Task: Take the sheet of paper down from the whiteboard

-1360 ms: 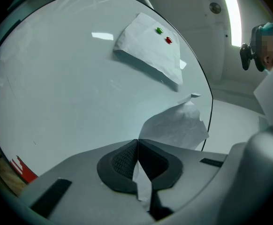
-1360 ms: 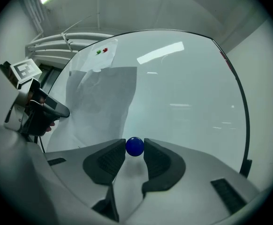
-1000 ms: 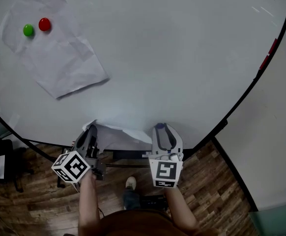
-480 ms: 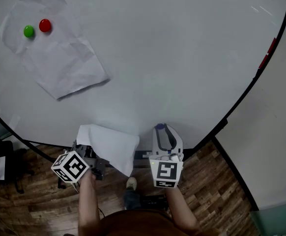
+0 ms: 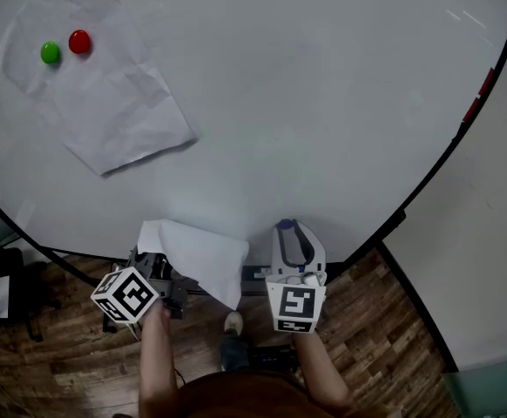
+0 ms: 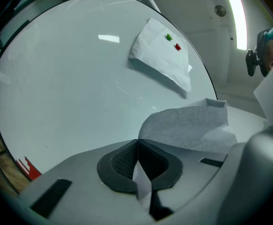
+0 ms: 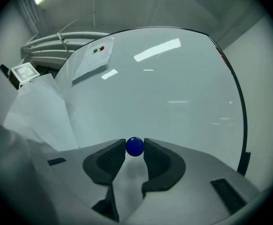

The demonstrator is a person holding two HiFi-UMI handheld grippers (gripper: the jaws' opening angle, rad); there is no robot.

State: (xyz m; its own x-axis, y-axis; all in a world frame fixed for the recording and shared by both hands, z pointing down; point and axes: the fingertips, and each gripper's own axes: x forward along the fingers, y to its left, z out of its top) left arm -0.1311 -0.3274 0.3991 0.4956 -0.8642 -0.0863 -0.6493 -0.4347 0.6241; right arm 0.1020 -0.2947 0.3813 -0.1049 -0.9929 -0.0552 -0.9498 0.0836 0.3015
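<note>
Two sheets of paper are what we count, and only one has moved in the last second. The loose sheet [image 5: 198,260] was lying up against the lower edge of the whiteboard [image 5: 323,103] a second ago; it has since flopped back over our left tongs [image 6: 137,142] and now hangs off the board, over the wooden floor. The left tongs are pressed together on one edge of it, with the paper running straight between the pads.

We judge from this that the sheet is free of the board, so its part of the task looks done.

The right tongs [image 7: 135,150] pinch the blue magnet [image 7: 135,146], spread no wider than the ball itself and held near the board's lower edge. It is most likely the magnet that pinned the loose sheet.

Counting the rest:
- One pinned sheet [image 5: 105,111], crumpled and unchanged, at the board's upper left.
- Two magnets on it, side by side near its top: one green magnet [image 5: 50,53] and one red magnet [image 5: 79,42].
- Three magnets in all, counting the blue one.
- One whiteboard and two pairs of tongs
</note>
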